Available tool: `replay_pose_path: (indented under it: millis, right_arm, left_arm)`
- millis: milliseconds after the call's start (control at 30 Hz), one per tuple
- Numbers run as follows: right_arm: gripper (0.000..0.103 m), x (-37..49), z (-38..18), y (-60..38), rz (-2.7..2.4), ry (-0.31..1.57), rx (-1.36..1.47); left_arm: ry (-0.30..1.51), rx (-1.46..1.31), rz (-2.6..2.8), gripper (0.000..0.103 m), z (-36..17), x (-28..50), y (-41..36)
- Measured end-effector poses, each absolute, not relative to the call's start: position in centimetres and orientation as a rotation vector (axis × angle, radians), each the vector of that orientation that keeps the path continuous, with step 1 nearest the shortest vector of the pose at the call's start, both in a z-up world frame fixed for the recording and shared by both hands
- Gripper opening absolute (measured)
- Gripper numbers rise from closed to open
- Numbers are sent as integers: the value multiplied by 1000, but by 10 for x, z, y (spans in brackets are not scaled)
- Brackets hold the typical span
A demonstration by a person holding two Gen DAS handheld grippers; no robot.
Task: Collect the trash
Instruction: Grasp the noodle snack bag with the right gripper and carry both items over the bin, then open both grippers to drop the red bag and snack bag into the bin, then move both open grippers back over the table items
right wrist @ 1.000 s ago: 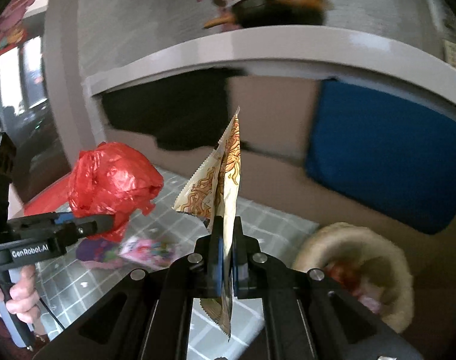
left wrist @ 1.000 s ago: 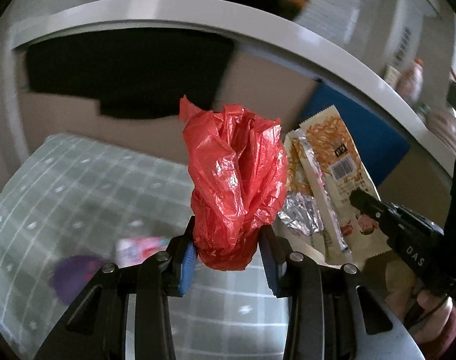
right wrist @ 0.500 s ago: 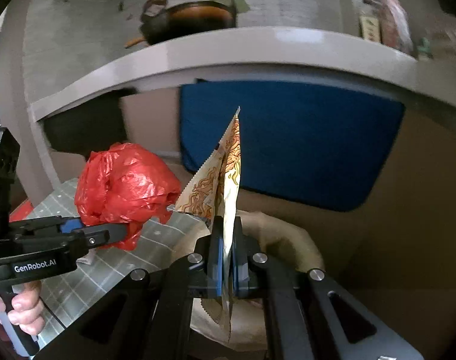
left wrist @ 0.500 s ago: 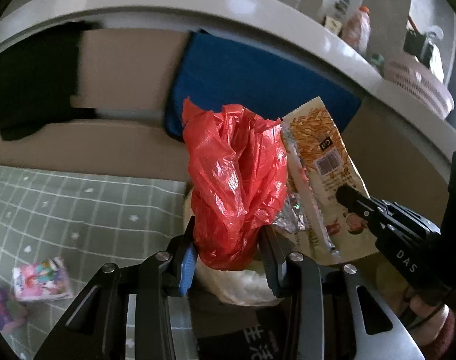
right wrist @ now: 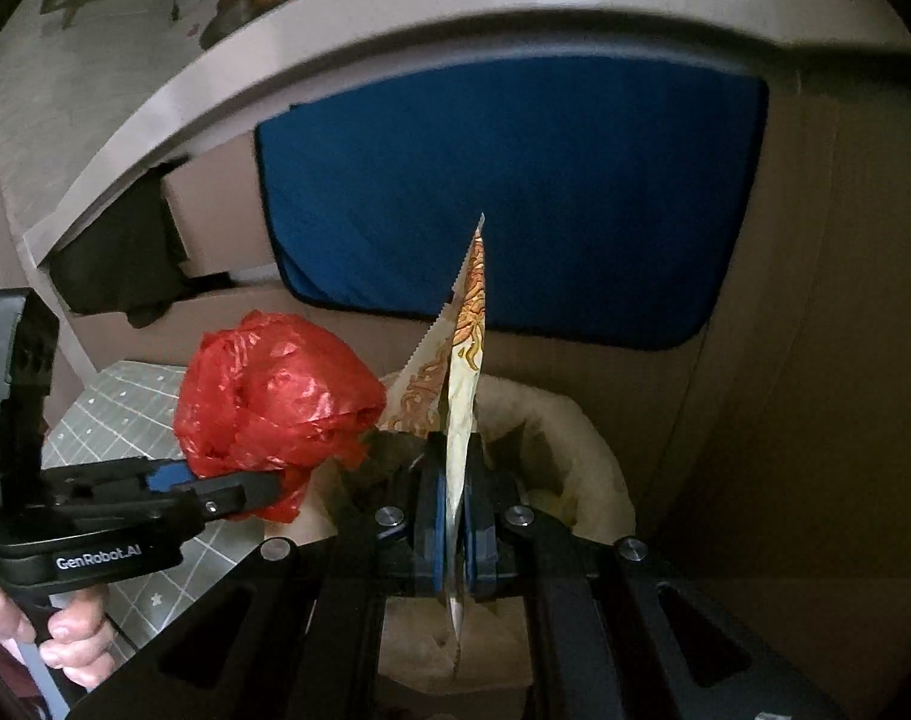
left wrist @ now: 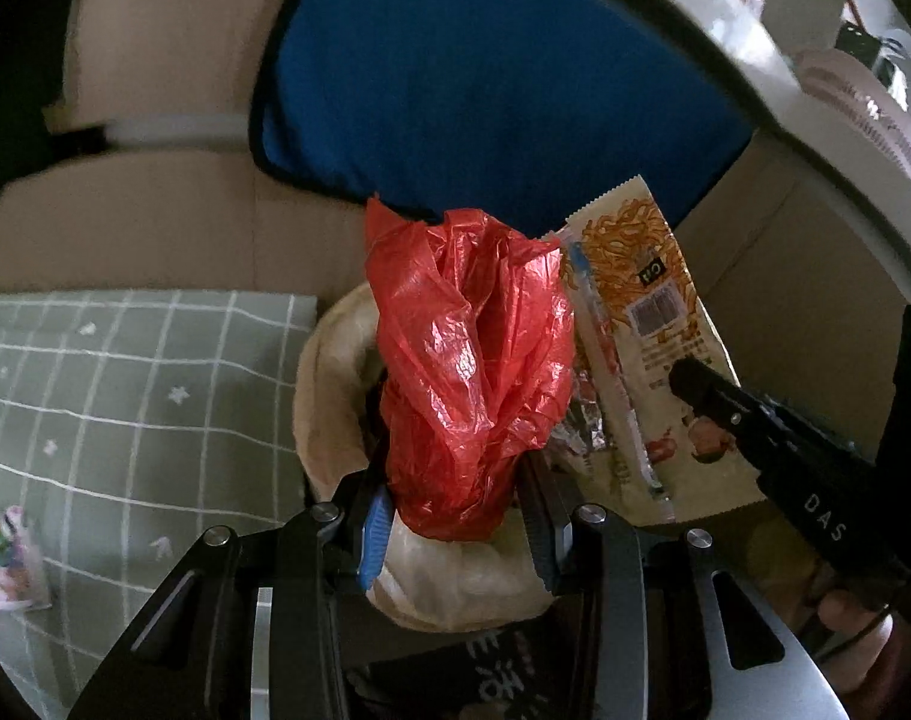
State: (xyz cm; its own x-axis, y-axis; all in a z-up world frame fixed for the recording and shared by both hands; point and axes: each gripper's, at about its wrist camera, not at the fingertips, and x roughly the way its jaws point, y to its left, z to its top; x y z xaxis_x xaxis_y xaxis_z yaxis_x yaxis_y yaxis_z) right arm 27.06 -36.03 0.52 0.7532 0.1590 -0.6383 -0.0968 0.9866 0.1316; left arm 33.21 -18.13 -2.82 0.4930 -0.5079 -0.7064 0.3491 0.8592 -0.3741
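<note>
Nearest the left wrist lens, left gripper (left wrist: 455, 516), jaws clamped on the lower end of a crumpled red plastic bag (left wrist: 473, 372). Thin, glossy, creased film, bunched into a lumpy column, long axis running straight out along the fingers and up in frame, loose torn corner at the top. Seen from the right wrist camera as a rounded wad (right wrist: 275, 396) sticking out beyond the left gripper's (right wrist: 245, 486) tips, with a hand (right wrist: 65, 642) wrapped round the handle below.

Just beside it, right gripper (right wrist: 452, 516), jaws closed flat on a noodle wrapper (right wrist: 464, 372). Flat printed foil-lined sachet, serrated edge, seen edge-on there as a narrow blade pointing up and away from the fingers. Broad face in the left wrist view (left wrist: 647, 324): orange noodle print, barcode, silvery torn lining at its lower left, right gripper (left wrist: 713, 396) pinching its lower half.

Directly below both pieces, a cream, soft-walled round basket (left wrist: 329, 372), thick padded rim, dark contents inside hard to make out. Left of it, a grey-green mat (left wrist: 125, 396) with white grid lines and small stars. Beyond, a blue cushion (right wrist: 515, 192) against brown upholstery, under a pale curved bench edge (right wrist: 395, 18).
</note>
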Motion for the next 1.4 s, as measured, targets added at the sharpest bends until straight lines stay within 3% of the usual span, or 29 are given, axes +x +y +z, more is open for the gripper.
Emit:
replay_pose_path:
  millis: [300, 500, 667, 933, 1000, 1067, 1100, 1400]
  right_arm:
    - [4, 302, -33, -366, 131, 794, 123]
    - [4, 322, -60, -369, 132, 866, 147]
    - [4, 335, -84, -360, 135, 929, 155]
    - [8, 325, -86, -360, 117, 938, 178]
    - [15, 320, -80, -362, 115, 924, 193]
    - [36, 311, -70, -362, 109, 888, 197]
    - [39, 308, -66, -361, 111, 874, 196]
    - [46, 275, -5, -325, 168, 691, 170]
  left_arm:
    - [1102, -235, -549, 39, -77, 368, -191]
    - [1112, -269, -608, 43, -81, 368, -190]
    - [1061, -289, -644, 51, -65, 362, -177]
    - [890, -250, -547, 52, -26, 336, -154]
    - [842, -256, -512, 52, -16, 328, -146]
    - [789, -271, -479, 52, -6, 318, -130]
    - [762, -282, -460, 52, 2, 311, -121]
    - [620, -309, -357, 52, 43, 244, -42]
